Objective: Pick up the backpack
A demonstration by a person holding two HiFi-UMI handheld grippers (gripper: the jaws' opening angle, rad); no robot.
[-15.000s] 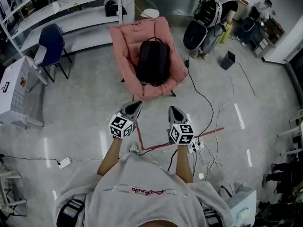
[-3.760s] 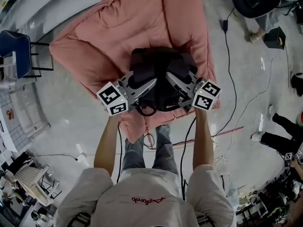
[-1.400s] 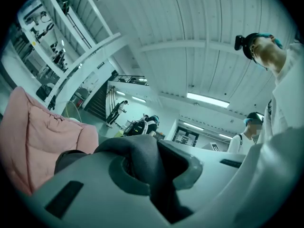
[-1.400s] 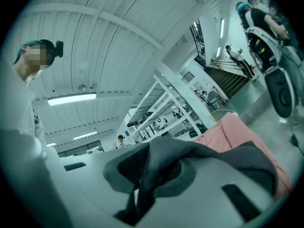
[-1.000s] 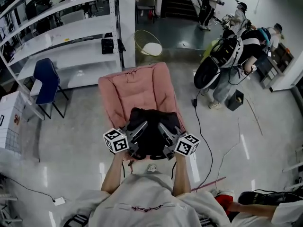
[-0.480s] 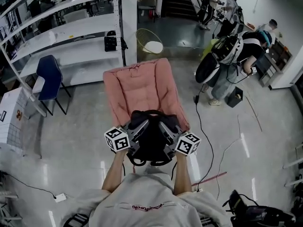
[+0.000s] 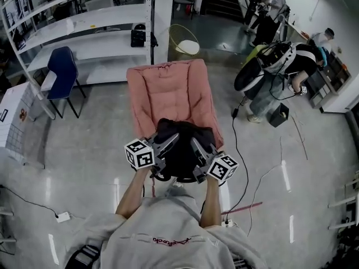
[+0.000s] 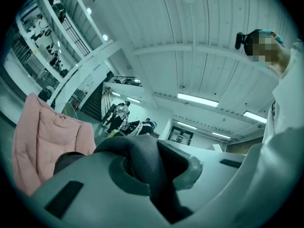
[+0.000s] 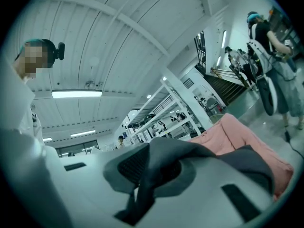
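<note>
Head view: the black backpack point(image 7: 183, 153) hangs between the two grippers, just in front of the person's chest and over the front edge of the pink padded chair point(image 7: 168, 91). Whether its underside touches the seat cannot be told.

Left gripper point(image 7: 170, 141) comes in from the backpack's left side and right gripper point(image 7: 197, 145) from its right, with both marker cubes turned outward.

Left gripper view: the left gripper point(image 8: 153, 161) has its jaws clenched on a fold of dark fabric point(image 8: 140, 153) from the backpack. The fold fills the narrow gap and bulges above the pads. The pink chair point(image 8: 40, 141) sits at the left, and a dark part of the backpack point(image 8: 64, 161) shows just below it.

Right gripper view: the right gripper point(image 9: 151, 172) is clamped the same way, its jaws nearly together on a fold of dark fabric point(image 9: 164, 158) — the fold runs off right into the backpack body point(image 9: 249, 163), with the pink chair point(image 9: 237, 137) behind it.

Surroundings in the head view — a blue chair point(image 7: 61, 66) stands at the left beside white shelving point(image 7: 84, 24). A round wire-frame seat point(image 7: 184, 41) stands behind the pink chair. People stand at the upper right around a large black bag point(image 7: 255, 72). A black cable point(image 7: 240, 144) trails across the floor.
</note>
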